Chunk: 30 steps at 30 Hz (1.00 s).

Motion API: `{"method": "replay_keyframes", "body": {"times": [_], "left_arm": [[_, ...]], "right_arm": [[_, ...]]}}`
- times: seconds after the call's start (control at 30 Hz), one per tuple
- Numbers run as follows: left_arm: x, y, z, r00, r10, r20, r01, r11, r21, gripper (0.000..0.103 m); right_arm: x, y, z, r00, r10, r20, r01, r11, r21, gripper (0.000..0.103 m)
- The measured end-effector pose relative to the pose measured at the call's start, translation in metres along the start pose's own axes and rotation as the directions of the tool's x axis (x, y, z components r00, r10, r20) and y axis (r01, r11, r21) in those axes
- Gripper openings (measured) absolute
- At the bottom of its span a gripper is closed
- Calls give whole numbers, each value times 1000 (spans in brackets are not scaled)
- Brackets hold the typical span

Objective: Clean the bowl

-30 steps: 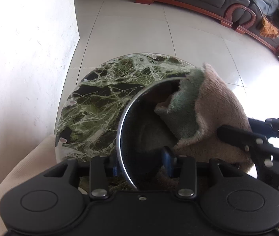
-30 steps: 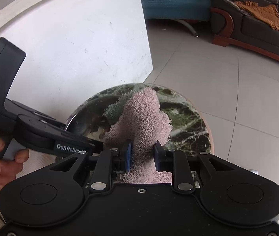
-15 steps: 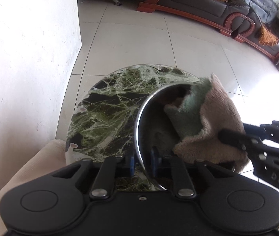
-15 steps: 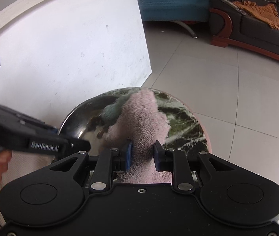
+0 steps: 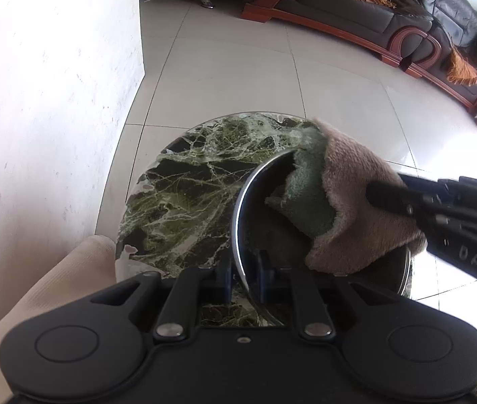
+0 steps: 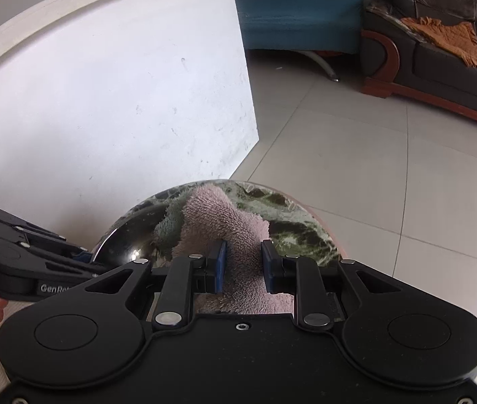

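While the steel bowl [image 5: 262, 235] sits on the round green marble table [image 5: 188, 202] — toward the table's 4 o'clock edge in the left wrist view — your hold on it is only a pinch on its thin rim. Your left gripper [image 5: 245, 277] has just been closing, and its jaws now stand pressed on the near rim at about 7 o'clock of the bowl, one pad inside and one outside. That metal lip is smooth and curved, so I judge it could slide out of the pads if you scrub hard; the bowl would then spin or skate on the polished marble, perhaps off the edge nearby.

Your right gripper [image 6: 243, 266] is clamped on the pink-and-green cloth [image 6: 228, 222], which drapes over the bowl's far side from roughly 12 to 3 o'clock in the left view. Only a bunched fold is held, so a strong drag could pull the cloth free, or the loose flap could catch the rim and tip the bowl against your left pinch.

The right gripper's body [image 5: 440, 208] reaches in close at 3 o'clock — a wide wiping stroke toward 7 o'clock risks knocking the two tools together. A white wall [image 5: 53, 118] stands to 9 o'clock, well apart.
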State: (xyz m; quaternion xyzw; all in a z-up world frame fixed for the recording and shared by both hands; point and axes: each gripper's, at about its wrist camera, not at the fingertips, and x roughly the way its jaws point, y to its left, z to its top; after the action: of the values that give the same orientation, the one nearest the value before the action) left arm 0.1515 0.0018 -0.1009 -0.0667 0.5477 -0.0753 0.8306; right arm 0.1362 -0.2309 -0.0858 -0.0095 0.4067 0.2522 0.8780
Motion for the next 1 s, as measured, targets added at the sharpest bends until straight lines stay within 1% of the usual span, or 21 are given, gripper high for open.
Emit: {"method": "replay_keyframes", "body": {"times": [0.17, 0.27, 0.4, 0.5, 0.57, 0.67, 0.87, 1.0], "left_arm": [[2, 2, 1, 1000, -5, -3, 5, 1000, -7, 13], [2, 1, 2, 1000, -4, -6, 4, 1000, 0, 13], [2, 0, 2, 1000, 0, -6, 0, 1000, 14, 13], [3, -1, 1, 1000, 3, -6, -3, 1000, 16, 13], [2, -1, 1, 1000, 3, -5, -3, 1000, 13, 13], [3, -1, 1, 1000, 3, -3, -3, 1000, 8, 13], [4, -2, 0, 1000, 7, 6, -7, 1000, 8, 13], [1, -8, -7, 1000, 17, -12, -16, 999, 42, 15]], "right_arm": [[-13, 5, -18, 1000, 7, -29, -6, 1000, 15, 22], [-18, 9, -21, 999, -1, -40, 1, 1000, 8, 22], [-10, 9, -8, 1000, -14, -23, 14, 1000, -12, 22], [2, 6, 9, 1000, -9, -3, 9, 1000, -18, 22], [10, 6, 14, 1000, -2, -2, 2, 1000, -17, 22], [10, 3, 6, 1000, 4, -8, -4, 1000, 8, 22], [-12, -3, -21, 1000, 19, -25, -17, 996, 92, 22], [-10, -1, -20, 1000, 9, -26, -8, 998, 61, 22]]}}
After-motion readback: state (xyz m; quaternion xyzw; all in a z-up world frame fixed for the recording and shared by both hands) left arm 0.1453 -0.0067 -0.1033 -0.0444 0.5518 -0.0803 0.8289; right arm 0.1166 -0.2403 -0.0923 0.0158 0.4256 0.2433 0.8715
